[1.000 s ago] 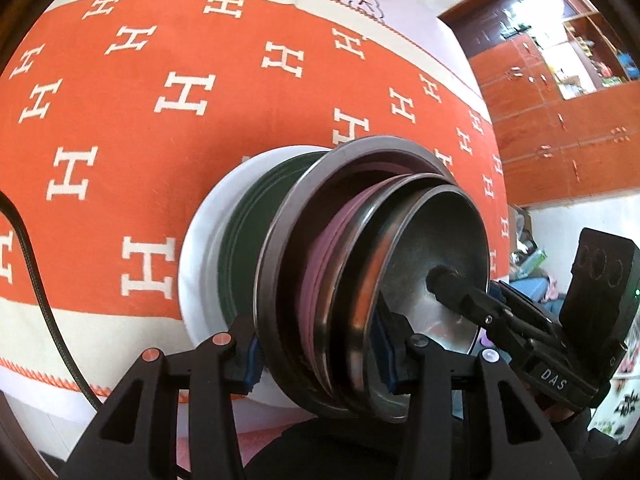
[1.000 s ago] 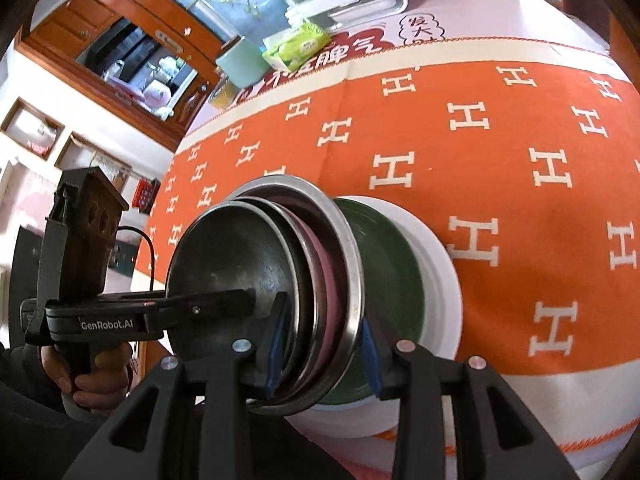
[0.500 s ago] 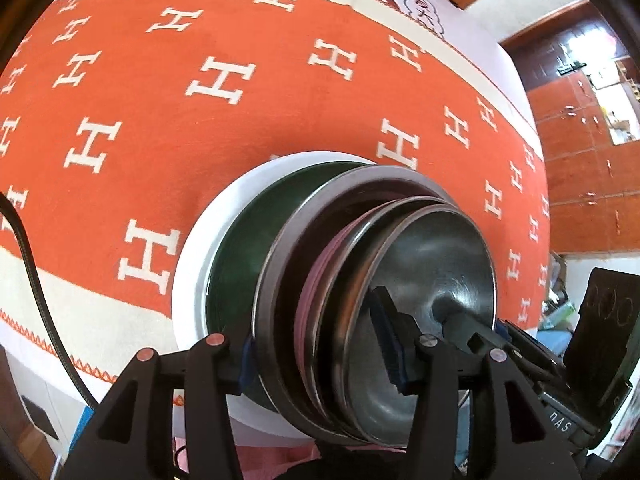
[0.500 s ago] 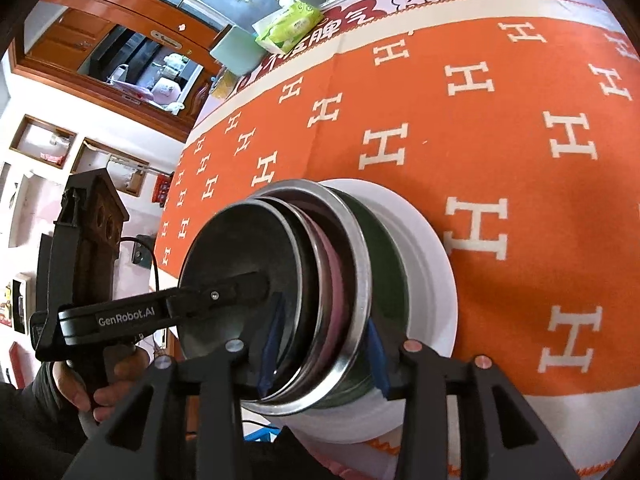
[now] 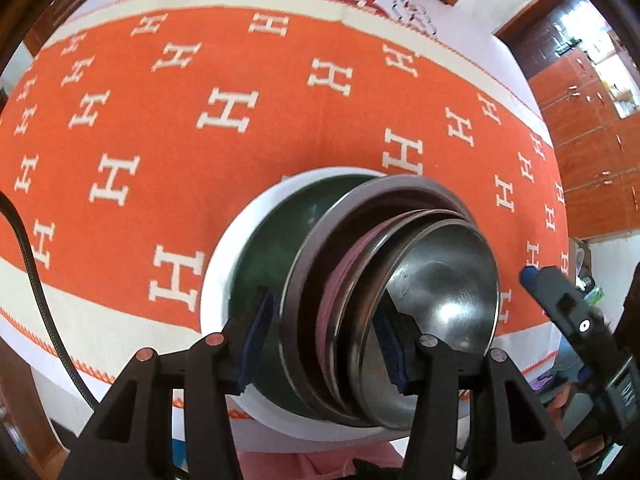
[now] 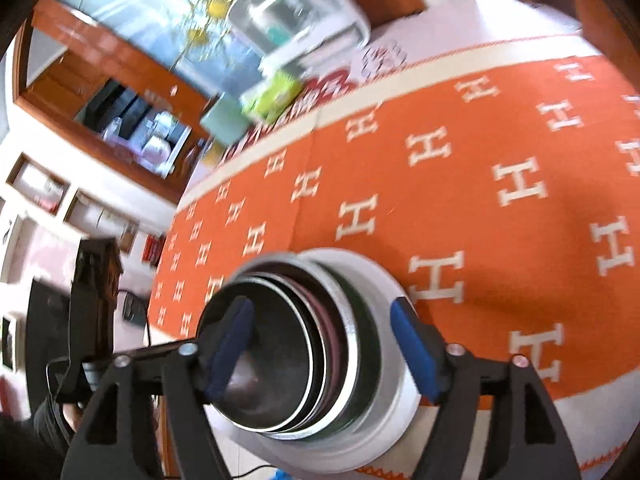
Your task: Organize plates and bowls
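Note:
A nested stack stands at the table's near edge: a white plate [image 5: 218,280] at the bottom, a green plate [image 5: 272,248] on it, then a wide steel bowl [image 5: 340,216], a pink dish [image 5: 340,292] and a small steel bowl [image 5: 440,292]. My left gripper [image 5: 324,340] points down on the stack, one pad outside the wide bowl, the other inside the small bowl, shut on them. My right gripper [image 6: 324,348] is opening; its pads stand wide on either side of the stack [image 6: 288,344] and off it. One of its fingers [image 5: 560,304] shows clear of the bowls.
An orange cloth with white H marks [image 5: 200,140] covers the table. At the far end stand a clear plastic box [image 6: 296,12], a green packet [image 6: 276,94] and a mint box [image 6: 224,120]. A black cable [image 5: 36,280] hangs left. Wooden cabinets [image 5: 592,120] stand to the right.
My right gripper's jaws have come apart off the bowls' rims and it has drawn back from the stack. My left gripper has tilted and stays on the bowls.

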`<state>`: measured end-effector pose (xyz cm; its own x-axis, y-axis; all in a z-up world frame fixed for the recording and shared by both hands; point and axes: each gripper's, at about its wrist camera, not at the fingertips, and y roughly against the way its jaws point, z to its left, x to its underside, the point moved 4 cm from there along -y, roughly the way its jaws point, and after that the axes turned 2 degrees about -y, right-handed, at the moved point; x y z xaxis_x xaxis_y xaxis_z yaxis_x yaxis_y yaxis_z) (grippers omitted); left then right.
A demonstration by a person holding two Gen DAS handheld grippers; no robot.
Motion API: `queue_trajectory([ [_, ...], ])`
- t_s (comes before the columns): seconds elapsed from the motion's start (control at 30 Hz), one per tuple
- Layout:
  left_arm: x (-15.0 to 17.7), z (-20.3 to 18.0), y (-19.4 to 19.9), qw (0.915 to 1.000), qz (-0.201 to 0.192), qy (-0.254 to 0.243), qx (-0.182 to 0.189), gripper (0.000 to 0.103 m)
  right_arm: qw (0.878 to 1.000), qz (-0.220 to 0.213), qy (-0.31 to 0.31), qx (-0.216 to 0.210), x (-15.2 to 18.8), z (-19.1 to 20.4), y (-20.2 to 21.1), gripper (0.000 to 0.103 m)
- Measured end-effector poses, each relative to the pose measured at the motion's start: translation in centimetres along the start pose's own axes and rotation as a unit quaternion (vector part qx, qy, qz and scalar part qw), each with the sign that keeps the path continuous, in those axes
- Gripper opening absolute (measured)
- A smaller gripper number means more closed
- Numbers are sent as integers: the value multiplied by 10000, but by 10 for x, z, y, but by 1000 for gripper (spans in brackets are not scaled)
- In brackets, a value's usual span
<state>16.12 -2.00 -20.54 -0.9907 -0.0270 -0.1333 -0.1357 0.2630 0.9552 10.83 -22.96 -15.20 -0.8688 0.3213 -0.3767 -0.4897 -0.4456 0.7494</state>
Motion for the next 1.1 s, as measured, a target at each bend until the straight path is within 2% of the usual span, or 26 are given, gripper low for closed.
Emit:
queue_trajectory([
  [0.03, 1, 1, 5, 10000, -73, -44, -3, 51, 9999, -87, -23, 106, 2, 1, 6, 77],
  [0.17, 9, 4, 35, 9989, -396, -138, 195, 70, 9986, -353, -9, 400, 19, 6, 26, 78],
  [0.3, 24, 10, 61, 9973, -648, -310, 141, 72, 9966, -548, -46, 618, 40, 16, 40, 78],
  [0.43, 39, 20, 89, 9945, -933, -396, 283, 72, 9940, -705, 49, 835, 62, 35, 55, 78],
  [0.57, 50, 31, 115, 9902, -1286, -446, 325, 72, 9910, -837, 199, 1026, 82, 54, 71, 86],
  [0.7, 66, 31, 147, 9851, -1547, -666, 349, 73, 9887, -822, 355, 1202, 101, 69, 91, 90],
  [0.8, 79, 23, 171, 9786, -1758, -939, 504, 75, 9852, -857, 439, 1420, 114, 79, 111, 93],
  [0.97, 103, 6, 210, 9586, -2466, -1412, 181, 84, 9805, -884, 596, 1649, 128, 97, 135, 96],
  [1.1, 115, 1, 227, 9513, -2745, -1403, -31, 85, 9768, -1022, 538, 1806, 137, 113, 146, 99],
])
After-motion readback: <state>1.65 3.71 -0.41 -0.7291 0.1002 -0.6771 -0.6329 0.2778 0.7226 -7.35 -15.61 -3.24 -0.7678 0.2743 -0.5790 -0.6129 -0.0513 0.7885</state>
